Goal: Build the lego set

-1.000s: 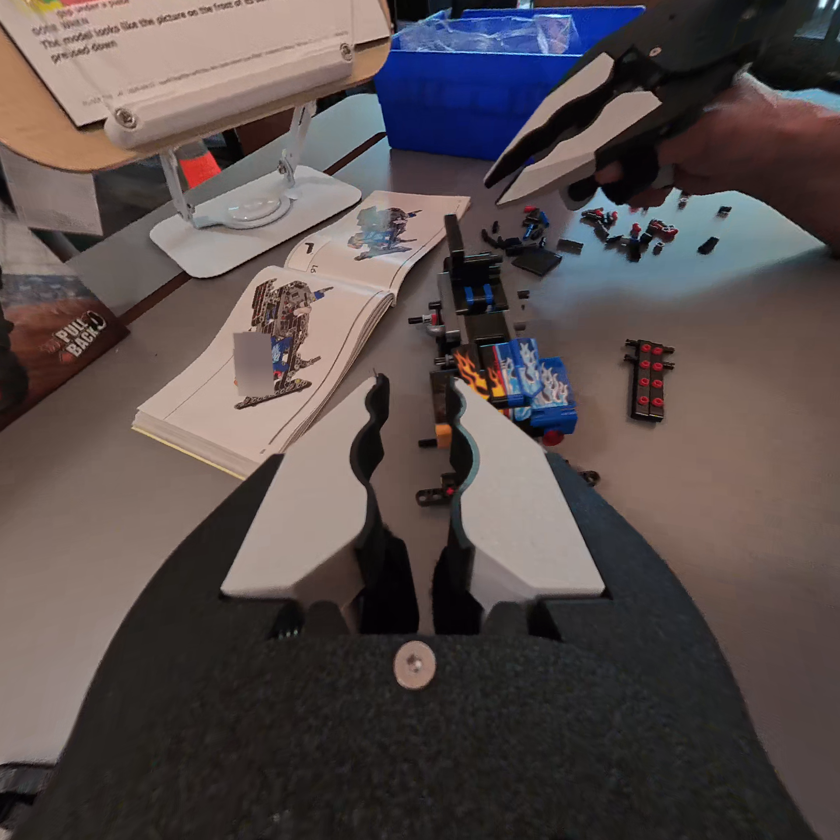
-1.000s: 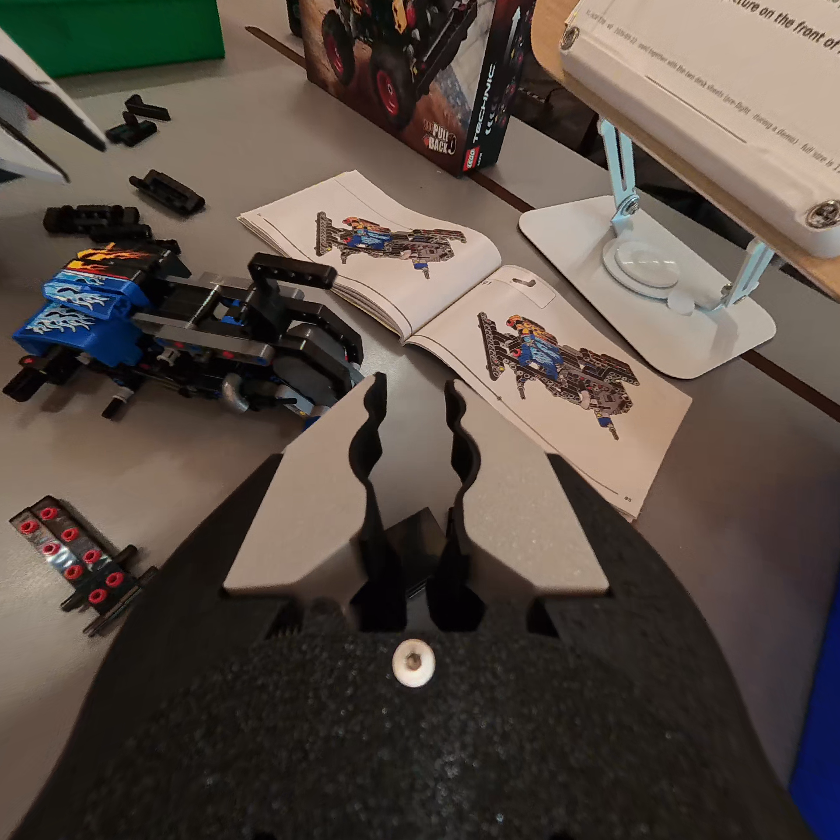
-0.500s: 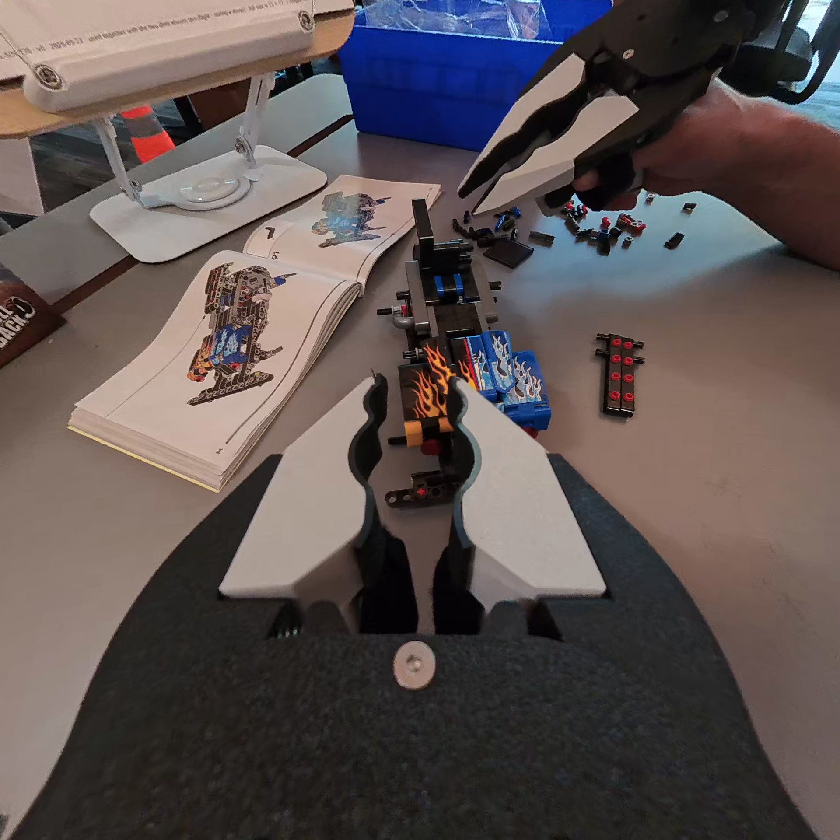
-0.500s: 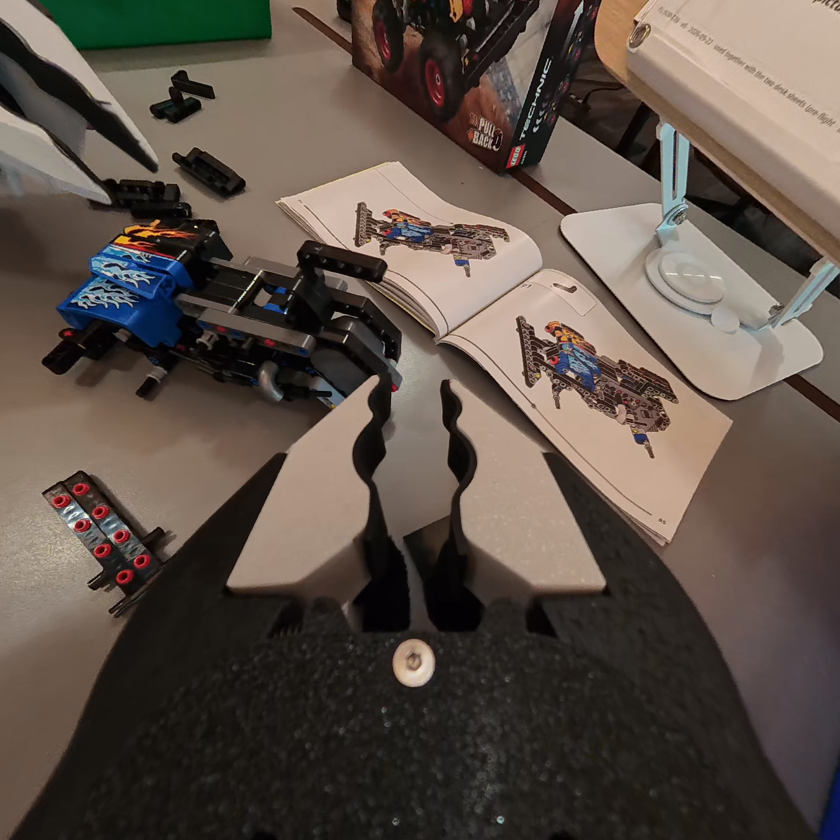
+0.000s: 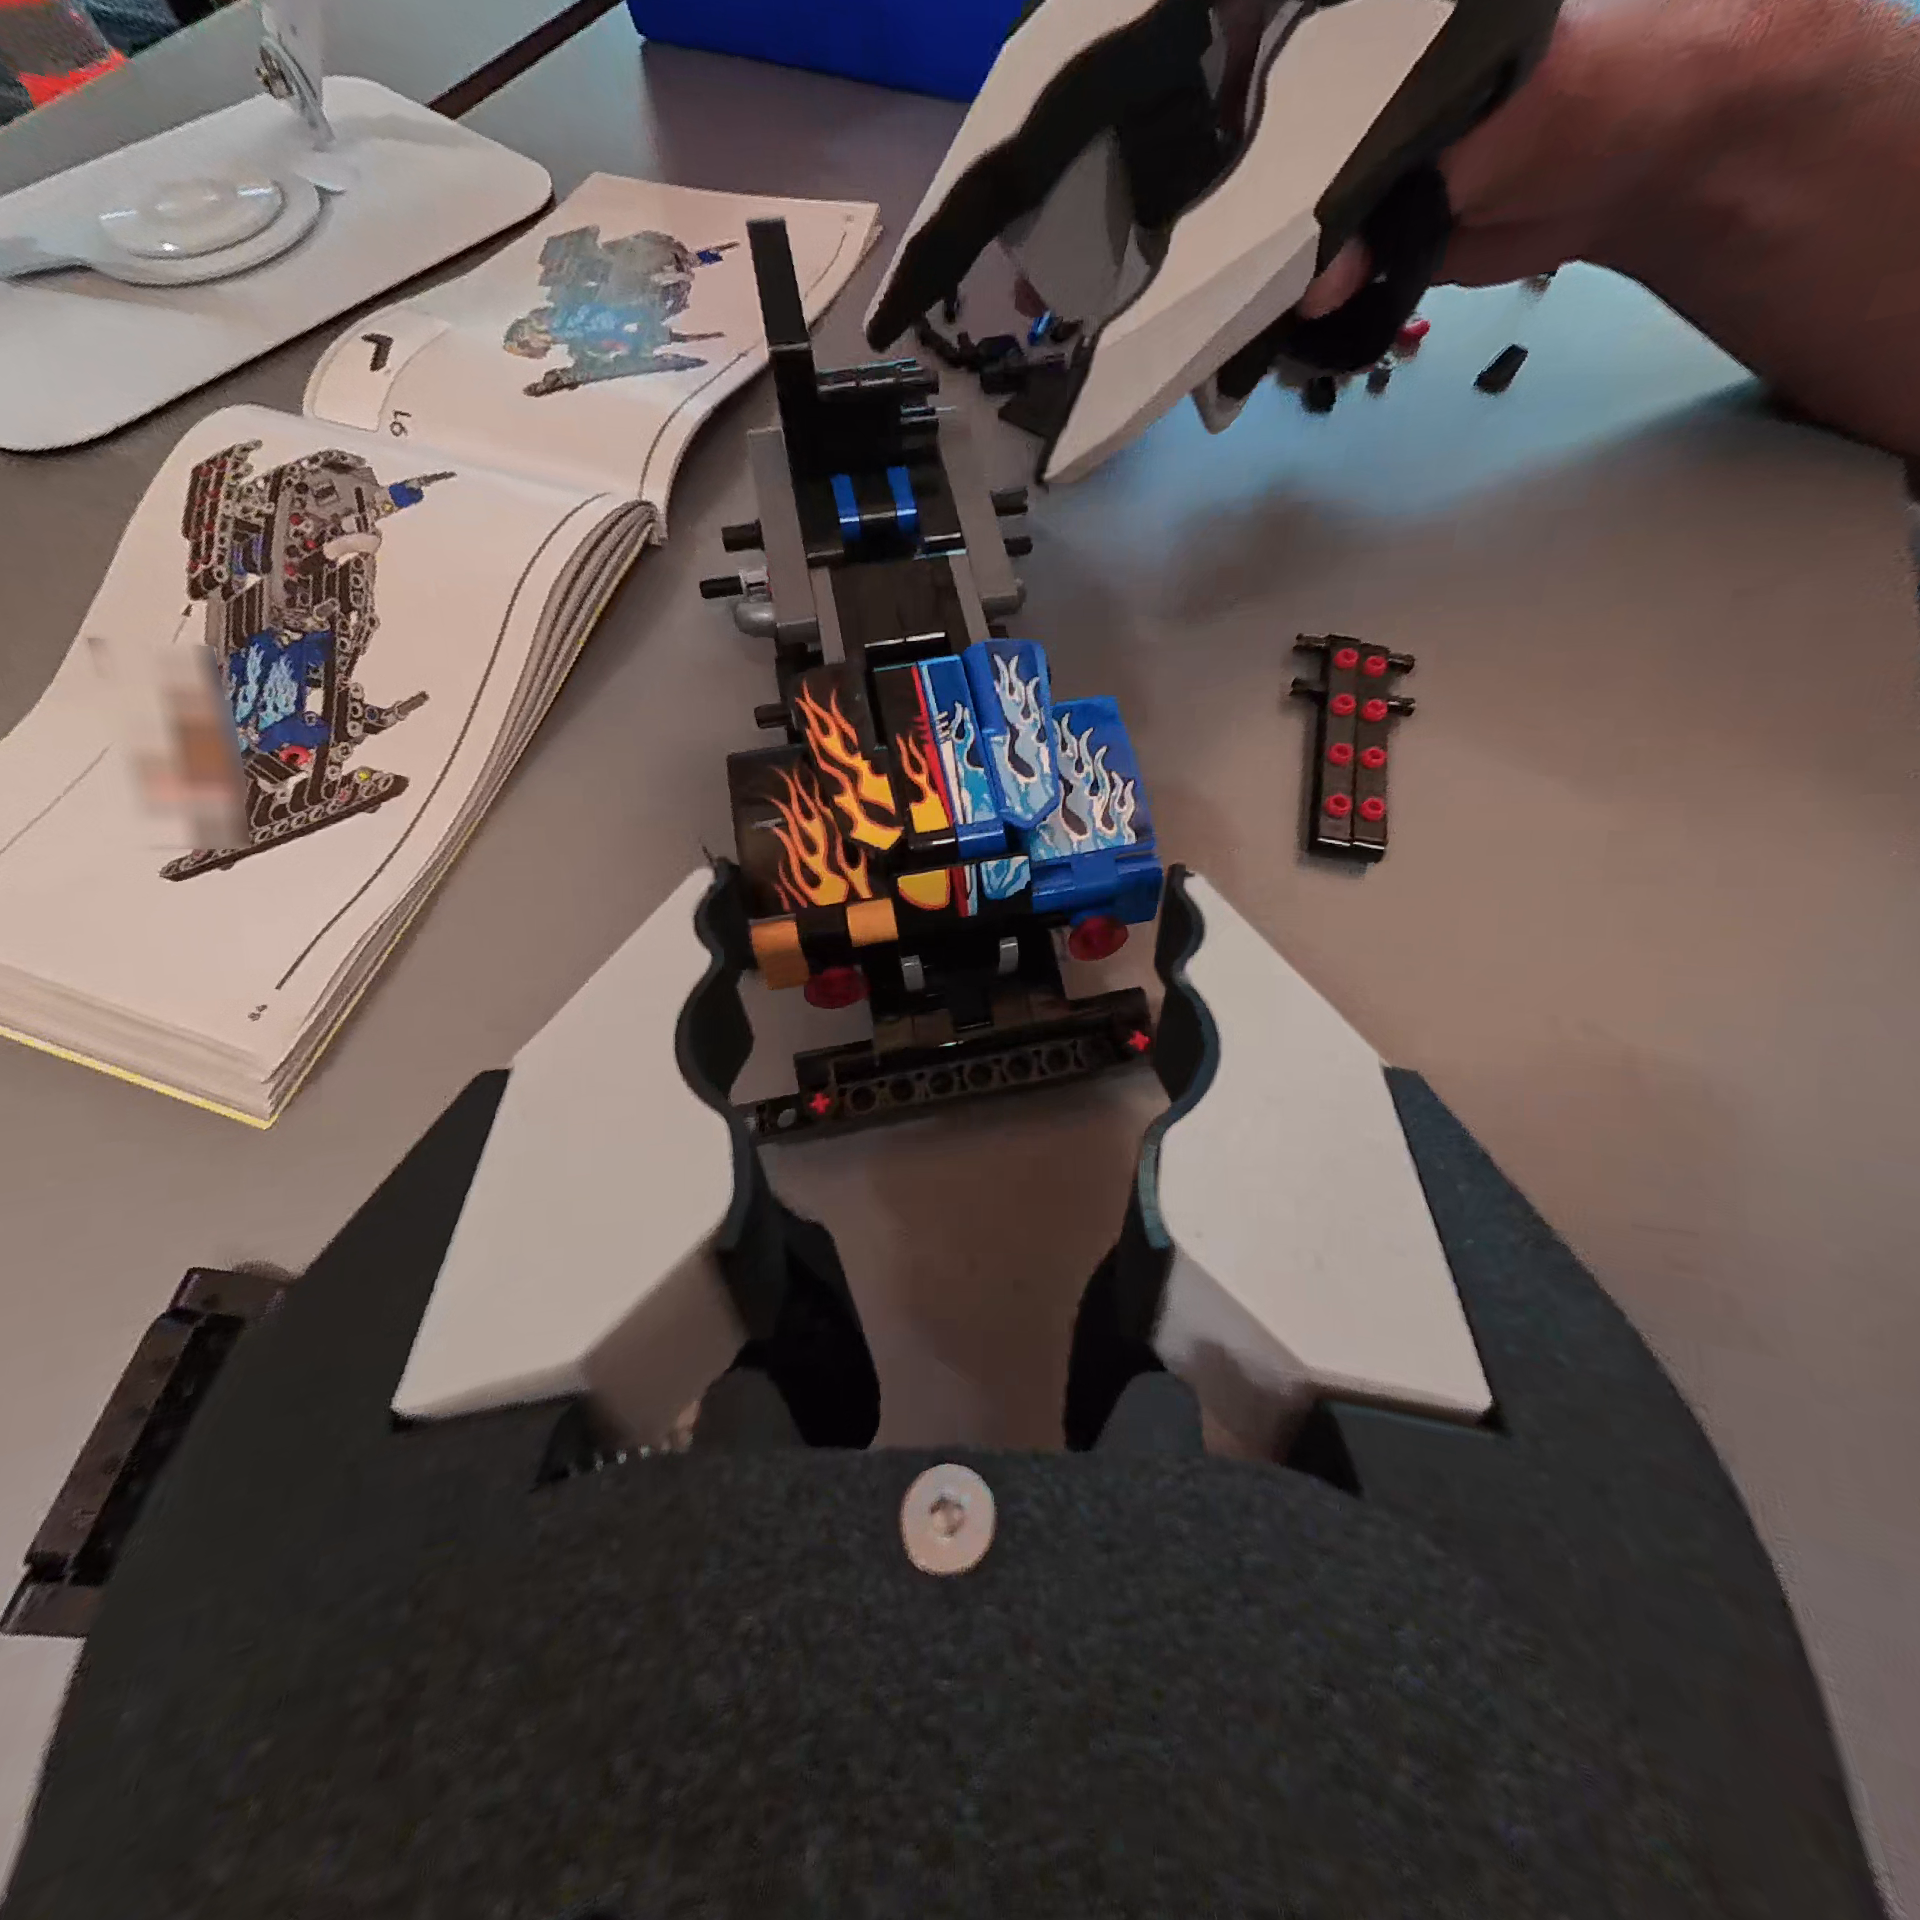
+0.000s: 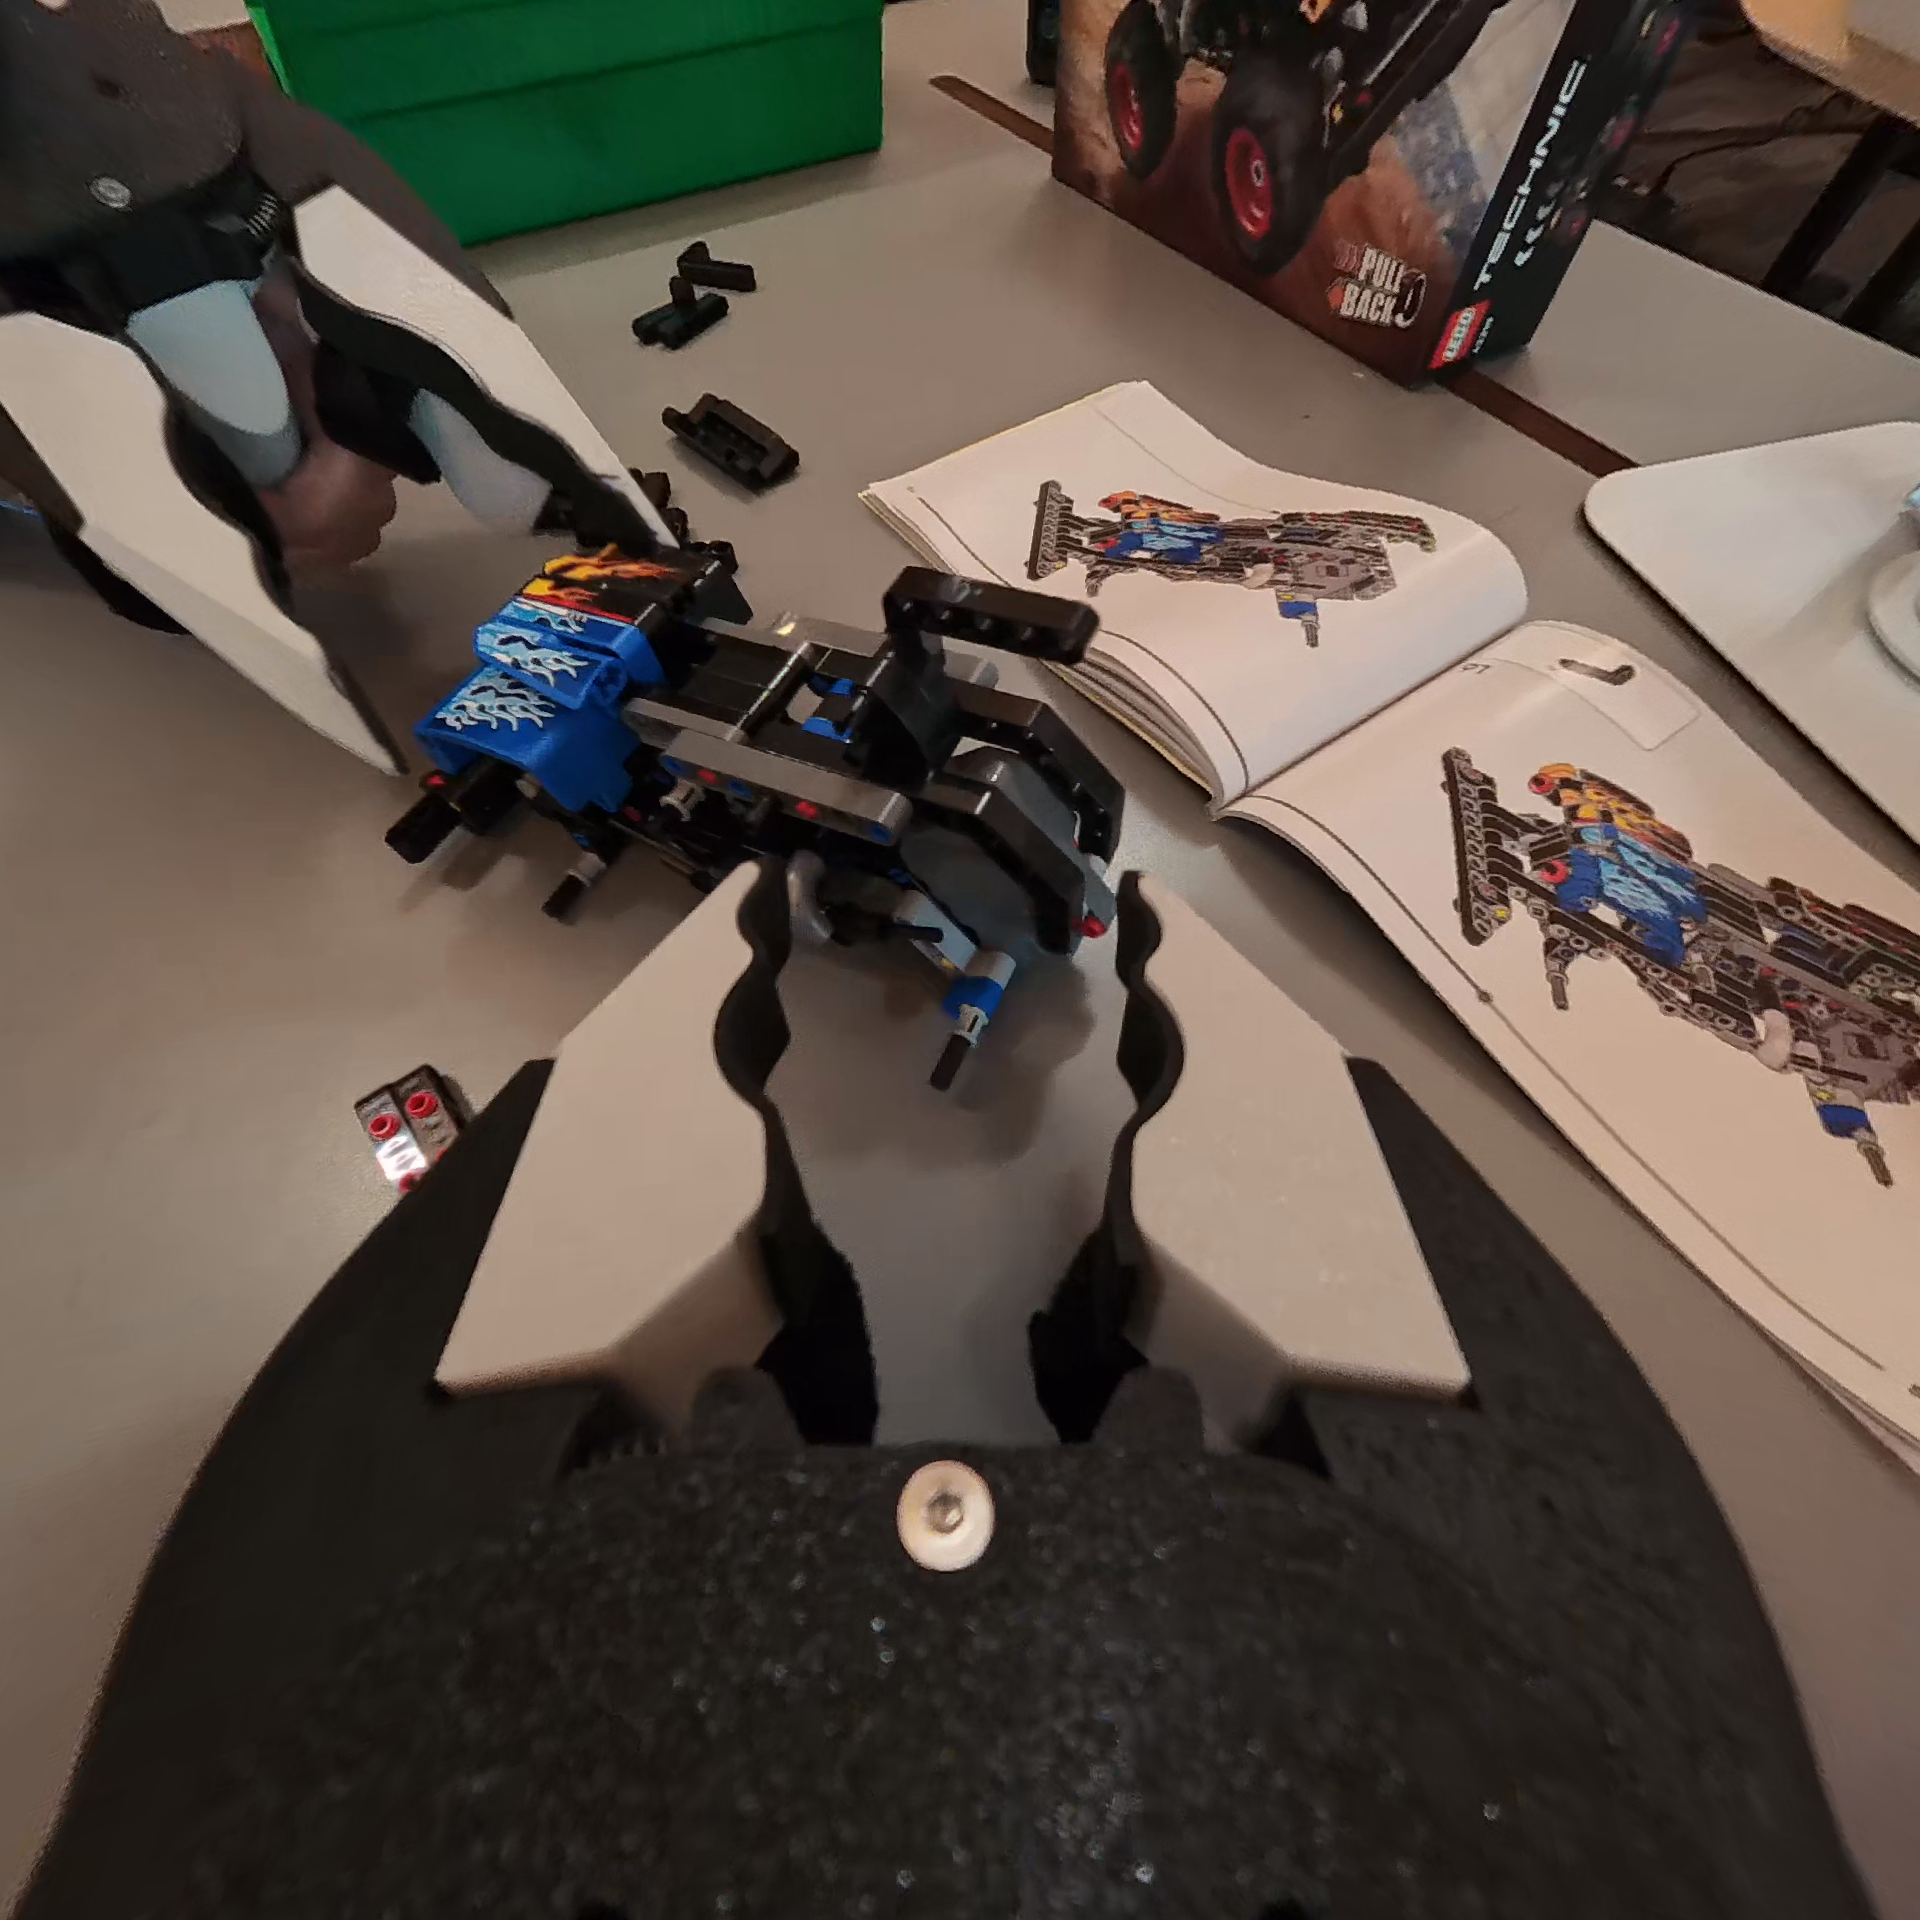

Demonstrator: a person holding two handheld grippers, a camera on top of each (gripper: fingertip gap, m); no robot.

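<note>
Both tongs, left (image 5: 940, 997) & right (image 6: 940, 961), are gaping wide at opposite ends of the half-built truck (image 5: 914, 727), prob. bracing it; next: closing squarely w/o knocking panels.

The lego model (image 5: 914, 748) lies on the desk (image 5: 1558, 1039), lengthwise between the two grippers. The left gripper (image 5: 940, 997) flanks its near end; the right gripper (image 6: 940, 977) flanks the opposite end. The open instruction booklet (image 5: 343, 675) lies left of the model, a small studded piece (image 5: 1351, 748) right of it, and loose pieces (image 6: 717, 364) behind.
</note>
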